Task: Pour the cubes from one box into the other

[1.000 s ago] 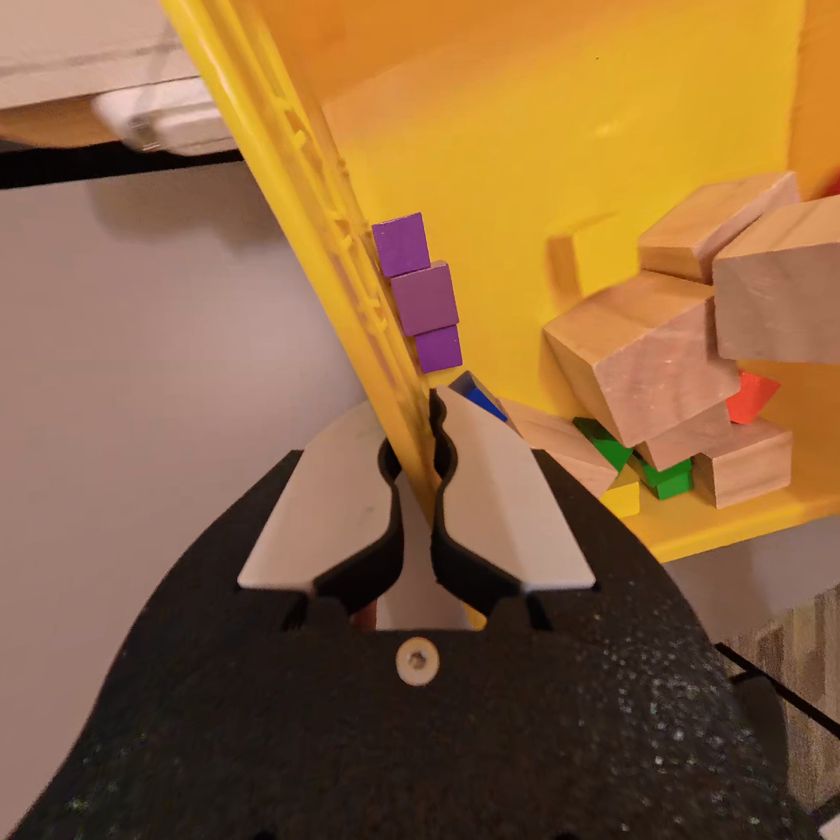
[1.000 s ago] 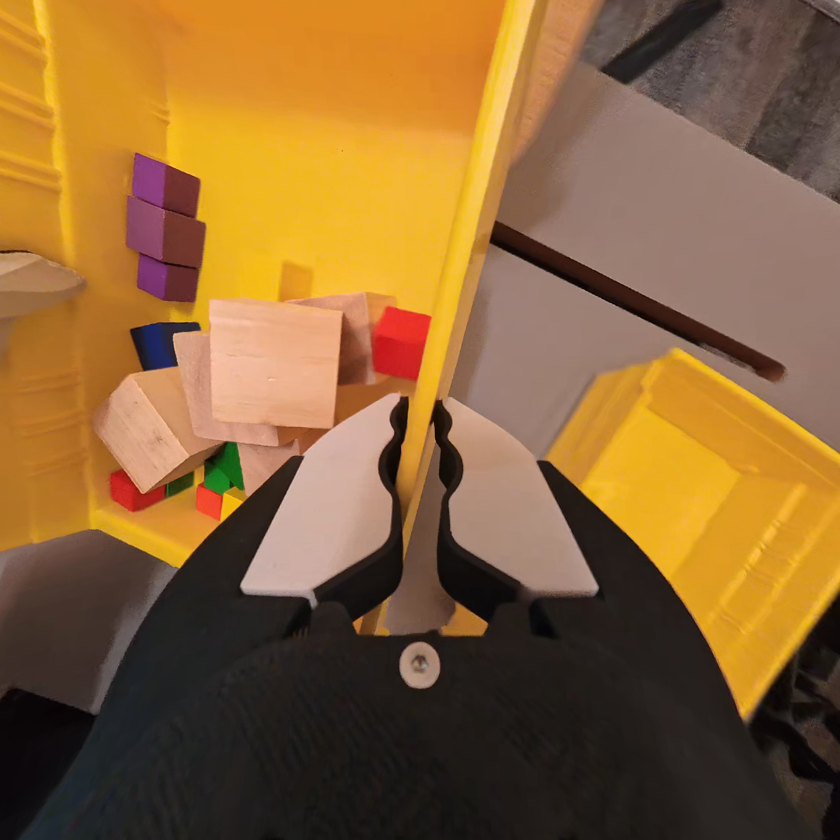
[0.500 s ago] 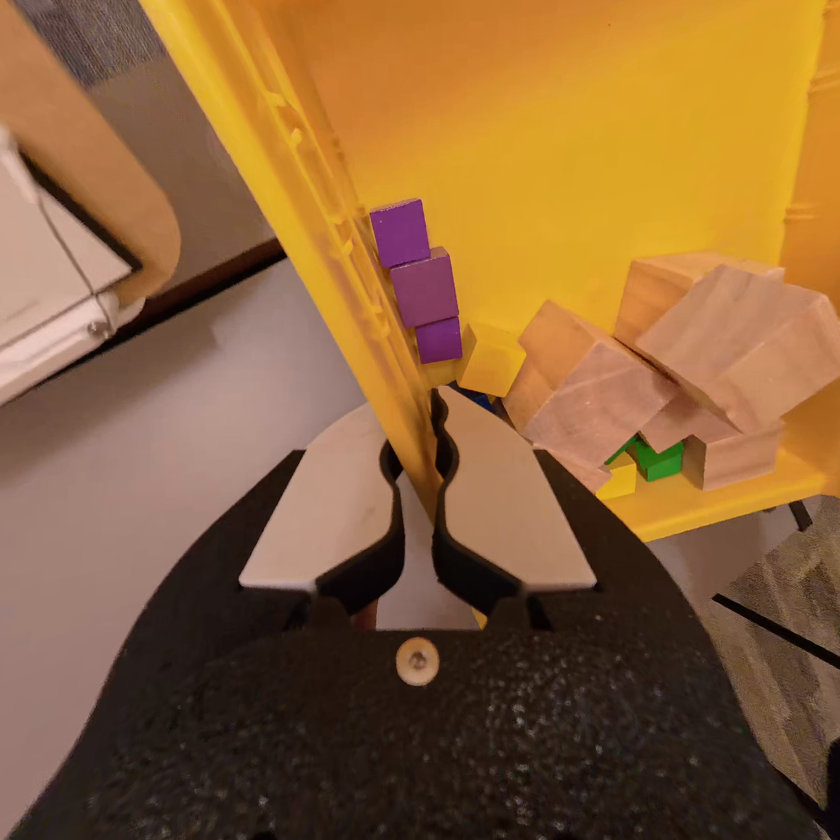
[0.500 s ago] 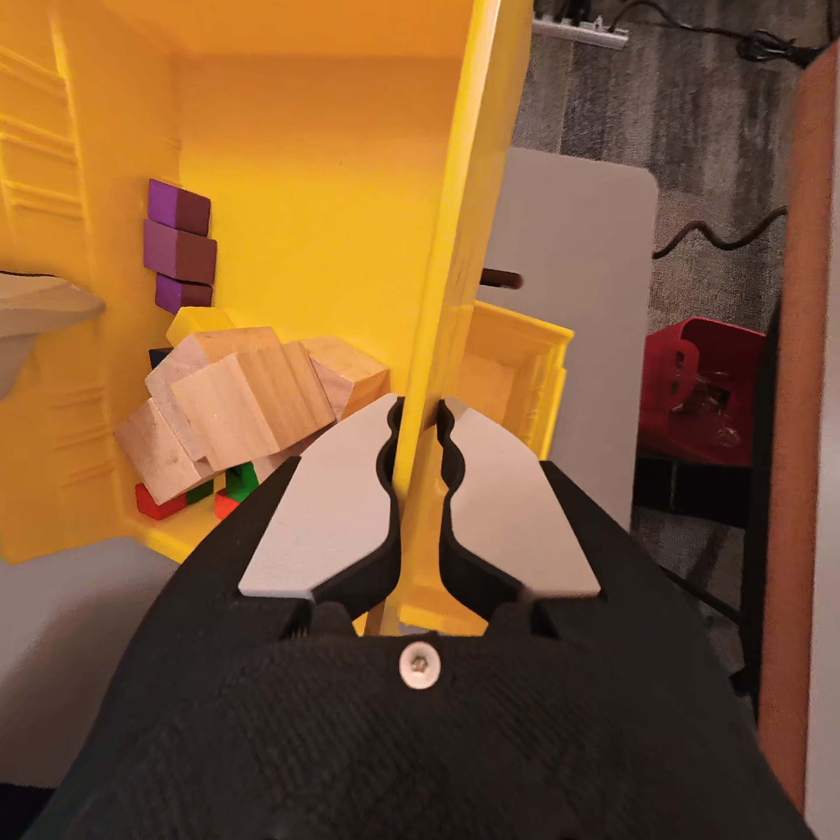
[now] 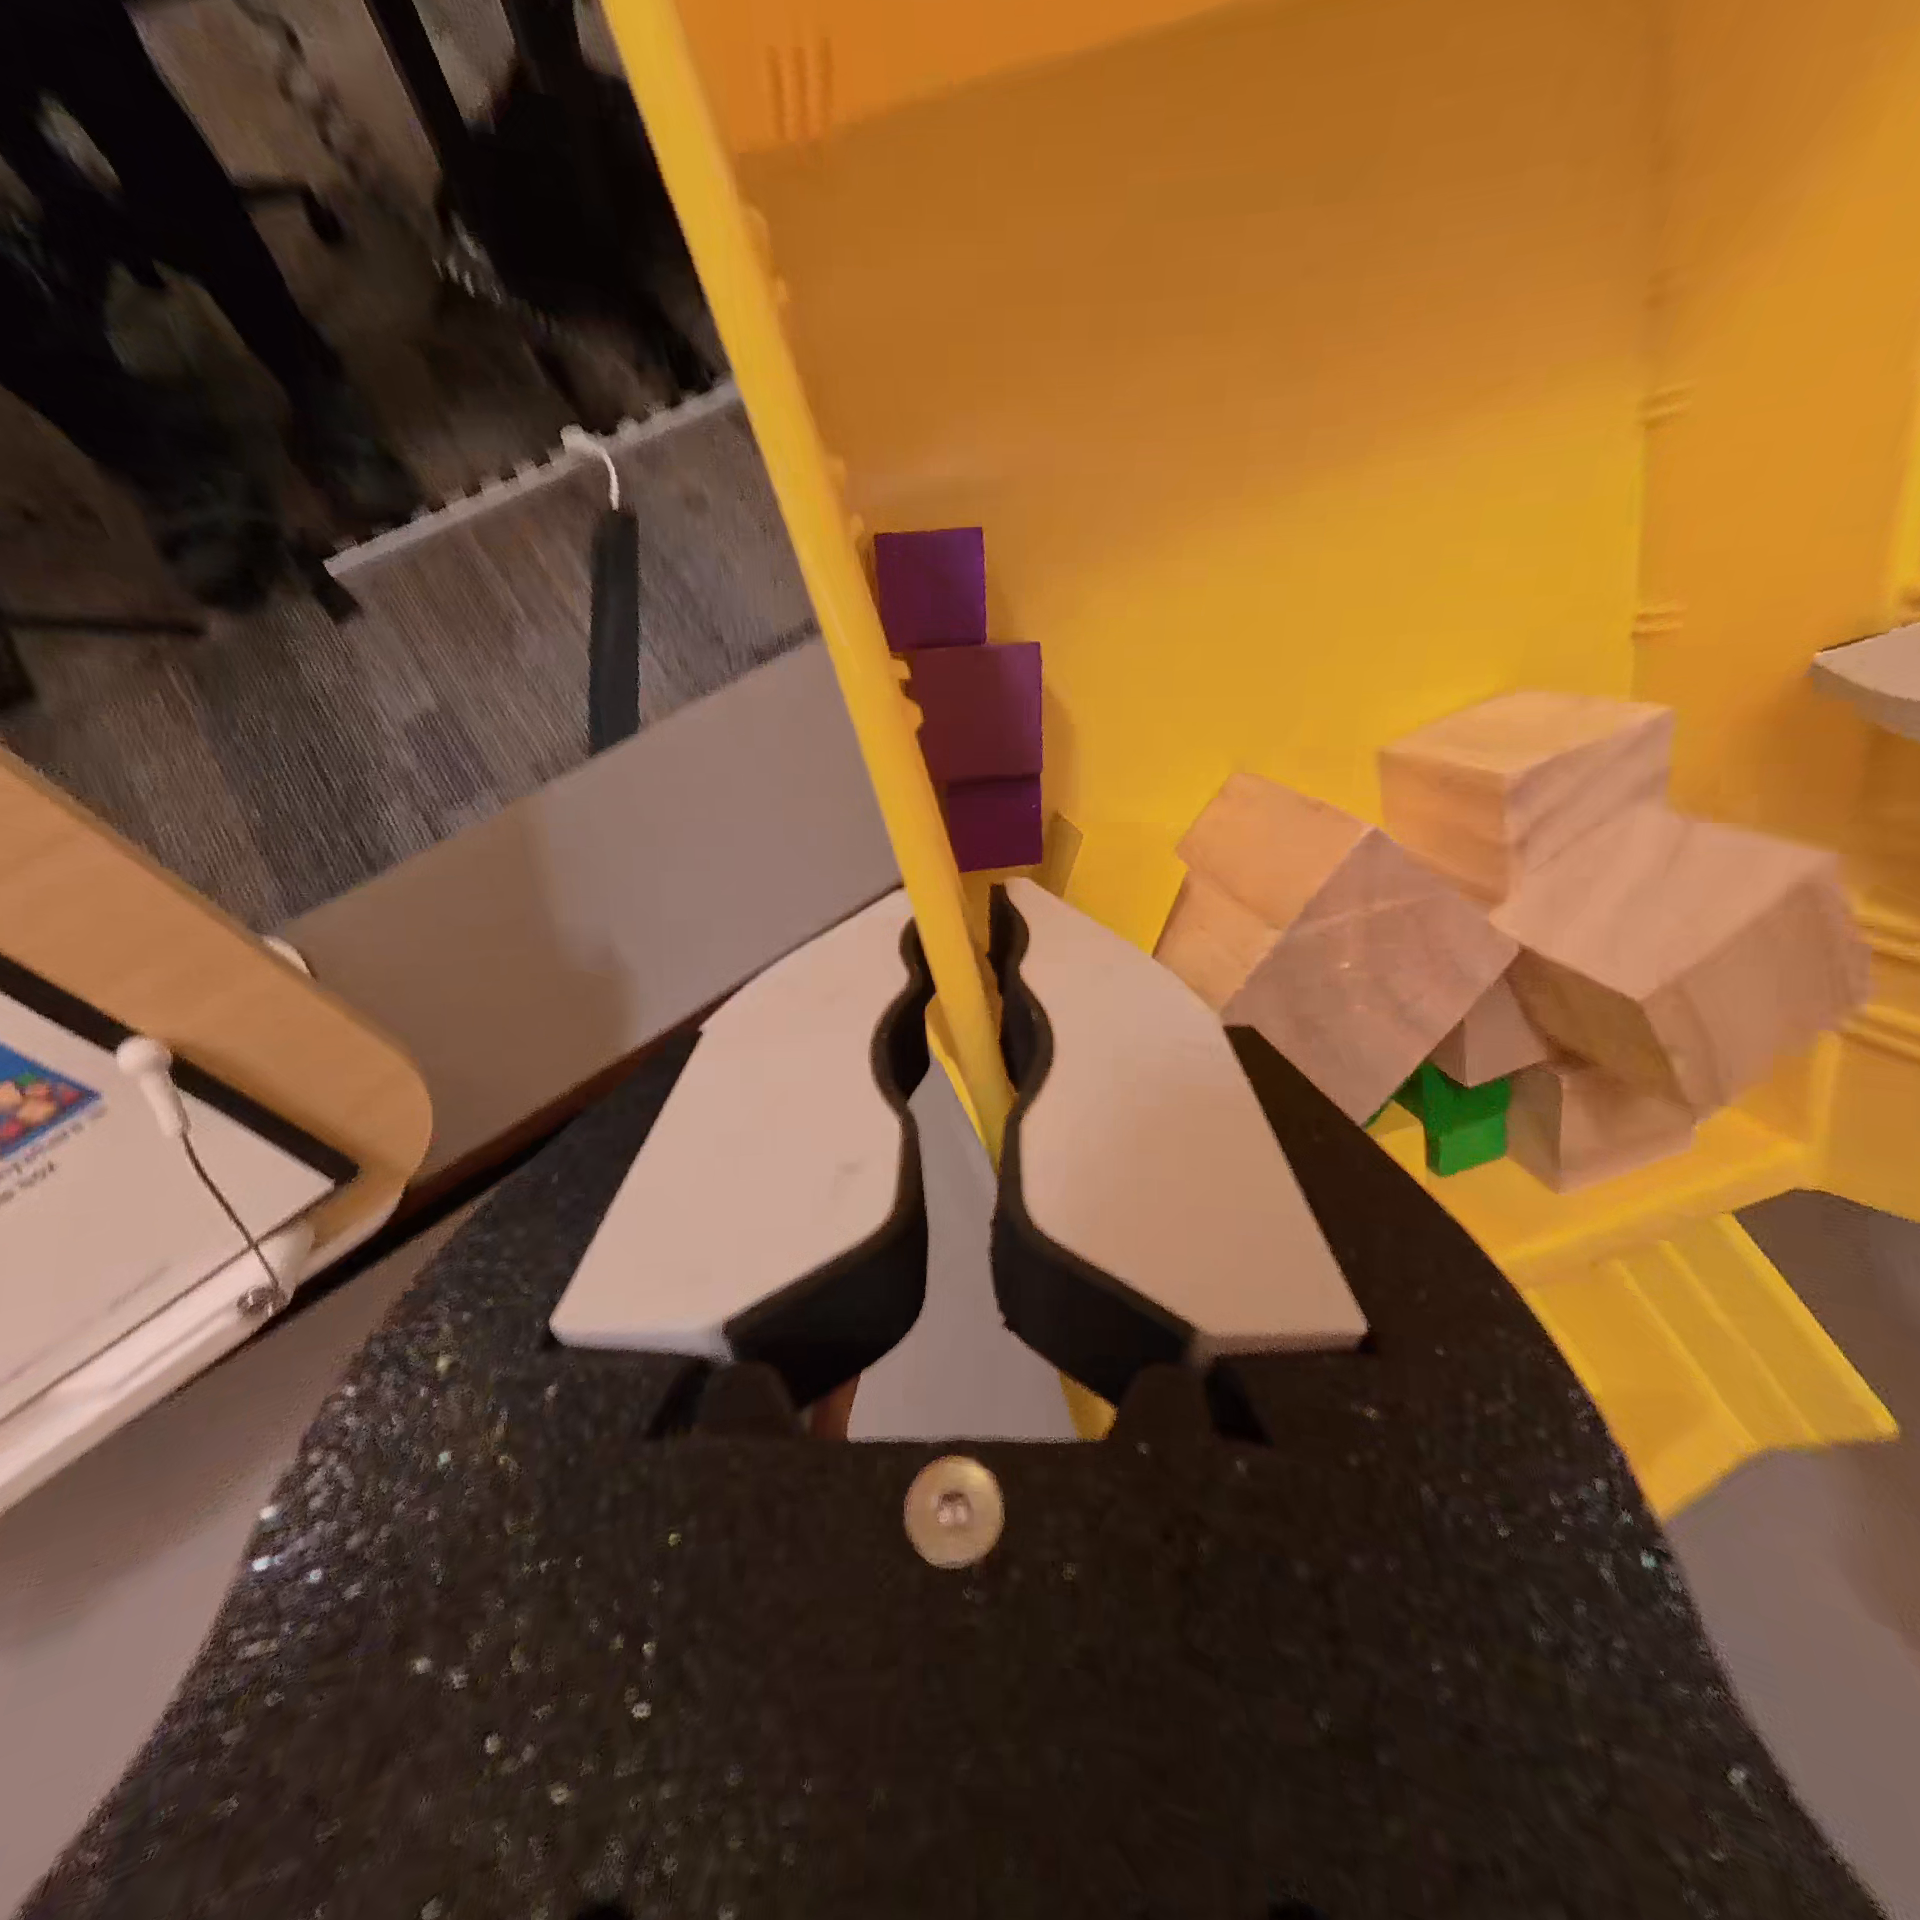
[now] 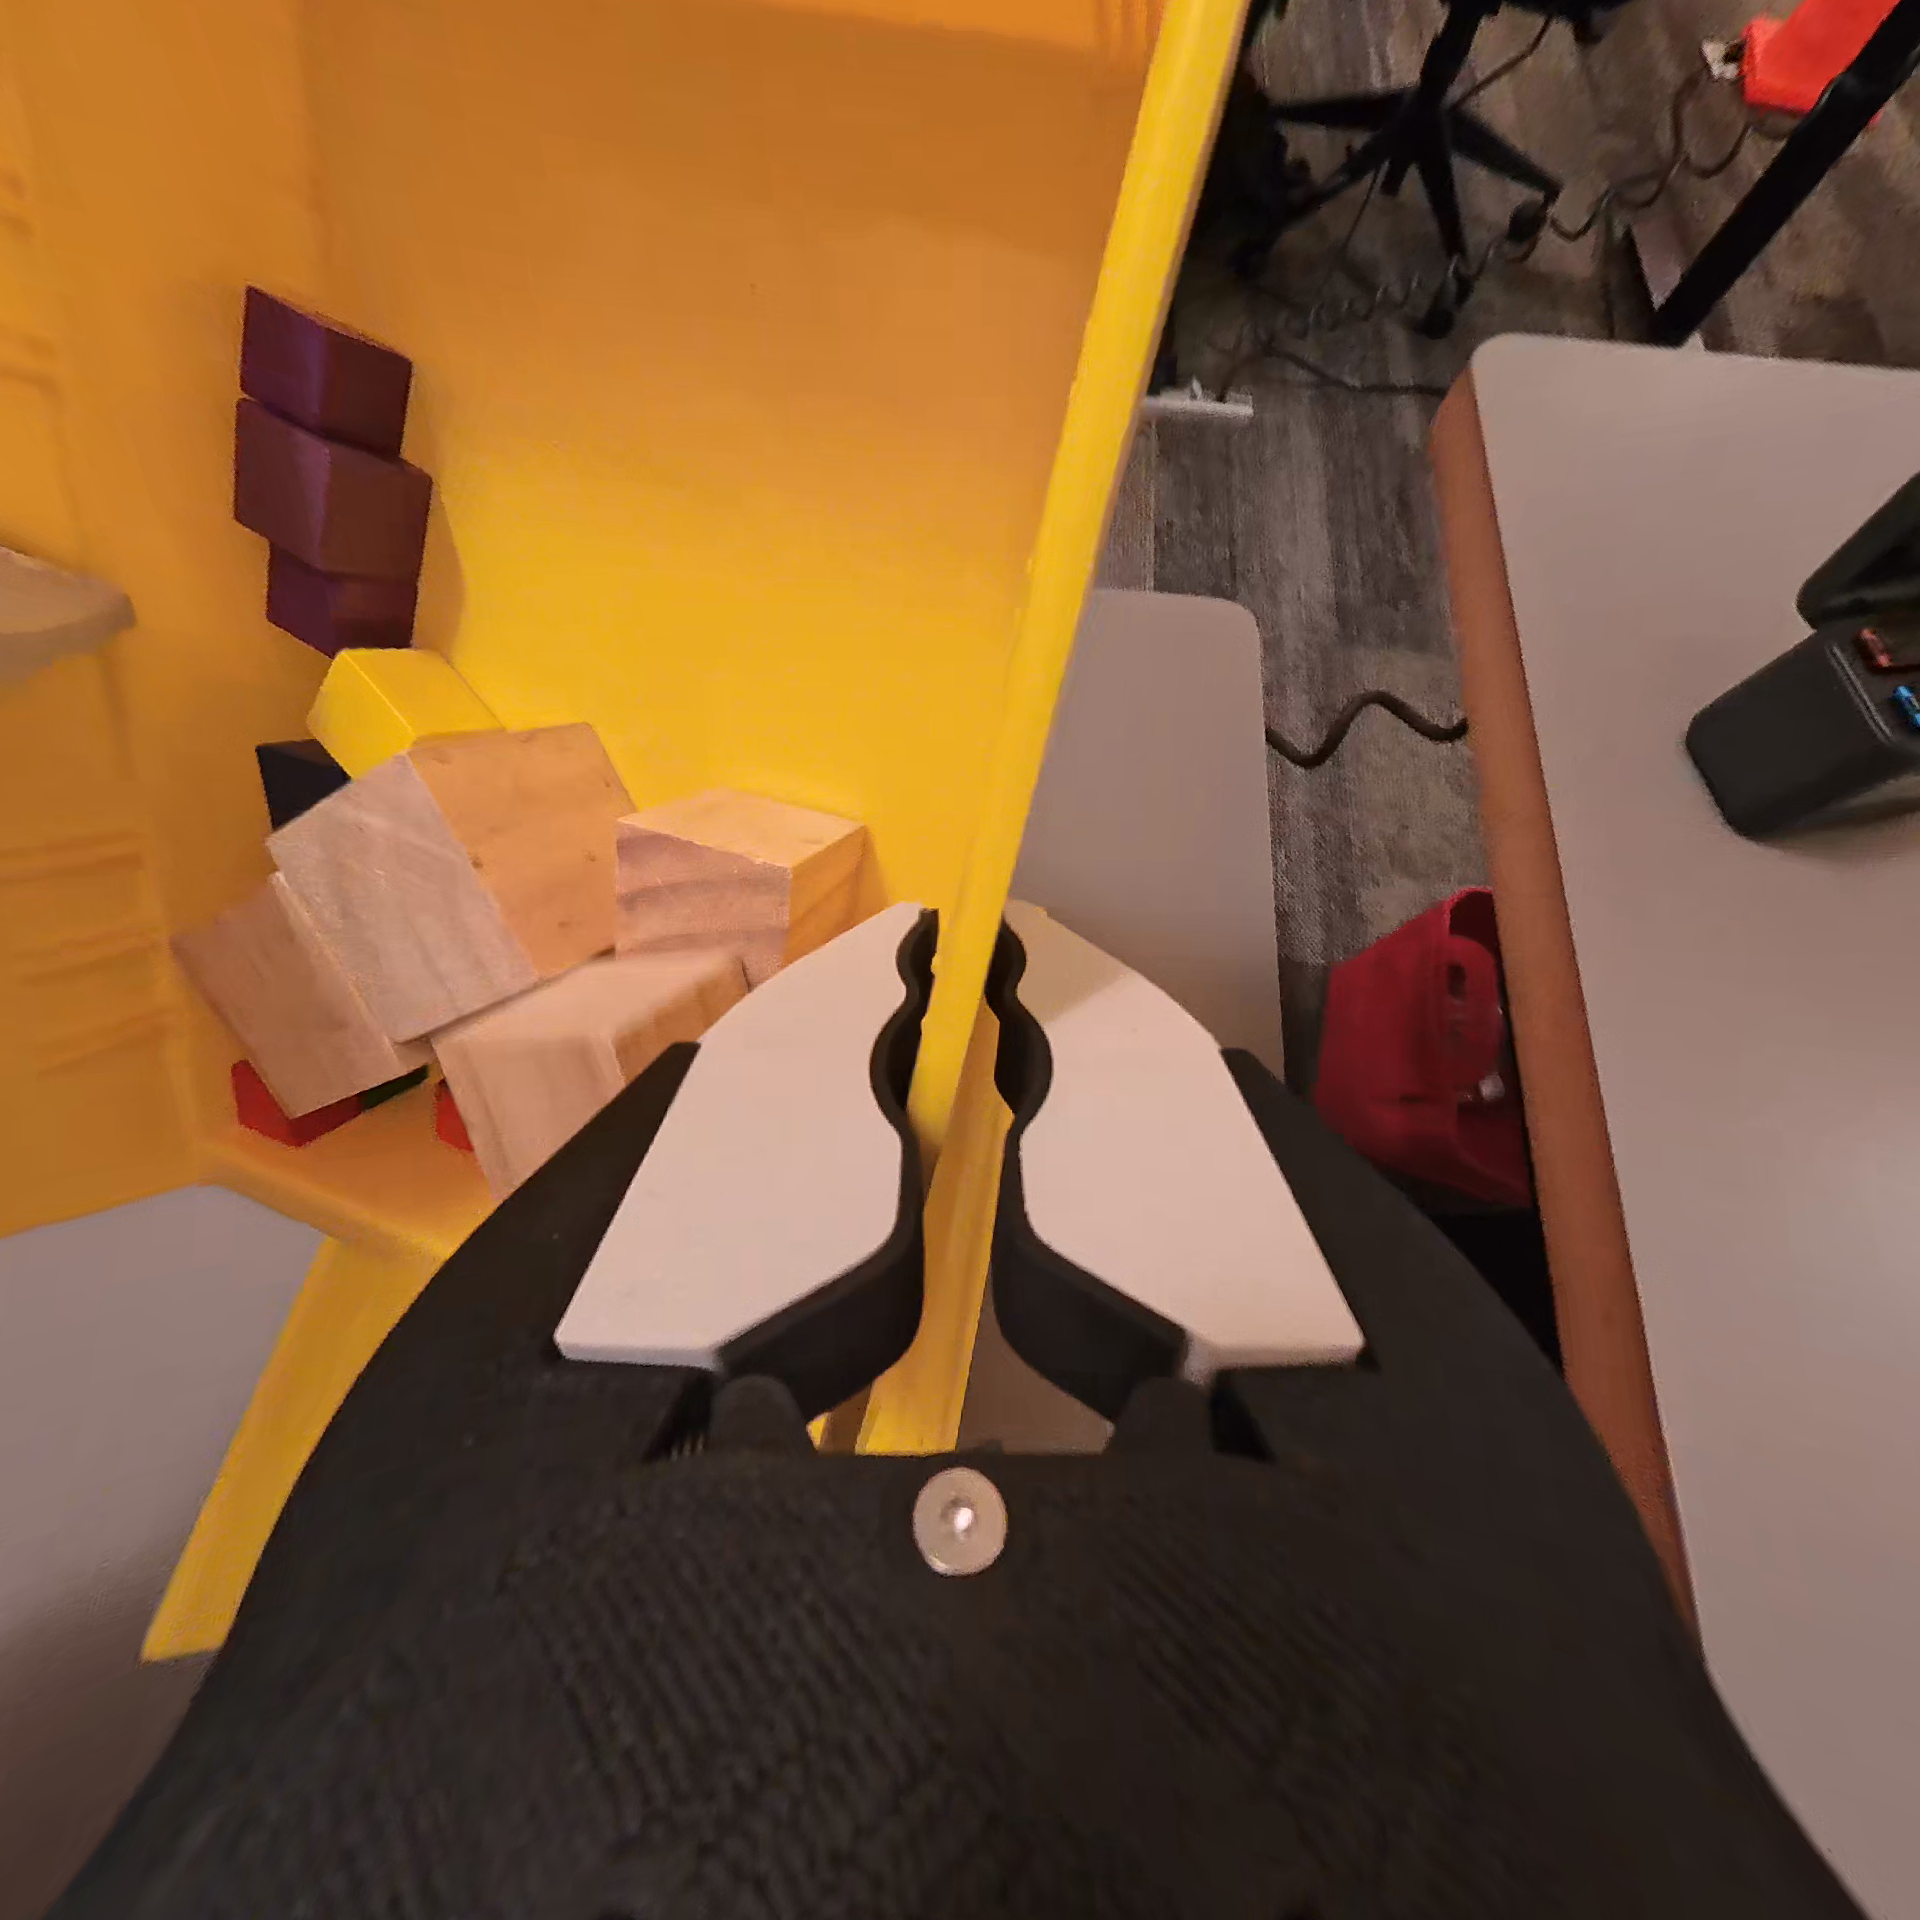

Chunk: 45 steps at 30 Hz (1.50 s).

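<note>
Warm dim indoor light, motion-blurred backgrounds, wide-angle edge distortion, soft shadows

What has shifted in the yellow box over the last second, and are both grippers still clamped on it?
The pale wooden blocks tumbled into a tighter heap in the low corner of the yellow plastic box, covering the red cube that showed beside them; a yellow cube now rests on top. Unchanged: the three purple cubes in their column, and the left gripper and right gripper clamped on opposite walls.
</note>
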Available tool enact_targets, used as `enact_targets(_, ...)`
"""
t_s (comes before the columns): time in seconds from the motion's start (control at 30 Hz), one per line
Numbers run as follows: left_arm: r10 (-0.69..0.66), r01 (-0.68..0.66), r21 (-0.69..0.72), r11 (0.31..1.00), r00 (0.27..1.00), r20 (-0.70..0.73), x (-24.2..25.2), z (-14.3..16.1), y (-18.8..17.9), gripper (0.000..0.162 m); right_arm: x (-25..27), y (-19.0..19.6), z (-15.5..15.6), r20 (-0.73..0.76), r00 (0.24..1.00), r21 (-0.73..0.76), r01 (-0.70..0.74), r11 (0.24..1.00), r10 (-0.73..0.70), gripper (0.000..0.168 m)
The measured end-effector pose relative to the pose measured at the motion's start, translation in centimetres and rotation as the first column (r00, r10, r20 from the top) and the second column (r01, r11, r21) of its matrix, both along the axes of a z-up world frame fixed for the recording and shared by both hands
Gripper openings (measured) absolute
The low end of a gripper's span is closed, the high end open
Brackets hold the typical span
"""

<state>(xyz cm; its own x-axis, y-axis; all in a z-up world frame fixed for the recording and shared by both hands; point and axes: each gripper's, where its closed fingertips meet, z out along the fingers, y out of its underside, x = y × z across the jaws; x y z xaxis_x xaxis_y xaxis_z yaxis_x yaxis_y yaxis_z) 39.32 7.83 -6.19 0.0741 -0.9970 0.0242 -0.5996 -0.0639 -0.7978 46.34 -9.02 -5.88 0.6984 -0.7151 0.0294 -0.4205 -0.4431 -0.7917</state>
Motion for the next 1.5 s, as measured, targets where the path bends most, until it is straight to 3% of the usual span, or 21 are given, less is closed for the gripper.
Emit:
enact_targets(0.03,-0.004,0.003,0.018,1.0,0.999,0.042,0.3,0.2,-0.1,0.008,0.3,-0.1,0.0,0.016,1.0,0.031,-0.004,1.0,0.003,0.009)
enact_targets(0.3,-0.013,0.013,0.003,1.0,0.959,0.284,1.7,-0.9,-1.9,0.008,1.3,-1.8,-0.5,0.086,0.996,0.165,0.008,0.986,-0.022,0.012)
enact_targets(0.53,0.006,-0.021,0.037,0.999,0.925,0.379,1.8,-1.8,-2.0,0.008,1.3,-1.8,-1.7,0.103,0.994,0.202,0.013,0.979,-0.035,0.012)
enact_targets(0.97,-0.081,-0.006,0.142,0.99,0.796,0.6,1.4,1.2,-2.3,0.01,1.7,-1.9,-0.1,0.35,0.936,0.355,-0.102,0.929,-0.03,0.011)
enact_targets(1.1,-0.117,-0.009,0.197,0.98,0.778,0.618,1.3,1.7,-2.9,0.011,1.7,-2.6,-0.2,0.428,0.901,0.29,-0.068,0.955,-0.066,0.009)
enact_targets(1.3,-0.142,-0.015,0.223,0.975,0.731,0.667,0.7,2.3,-3.2,0.011,1.2,-2.6,1.0,0.495,0.865,0.384,-0.139,0.913,-0.077,0.009)
enact_targets(1.5,-0.172,-0.02,0.26,0.965,0.7,0.693,0.2,1.8,-3.1,0.011,0.6,-2.5,0.5,0.558,0.828,0.37,-0.189,0.909,-0.055,0.011)
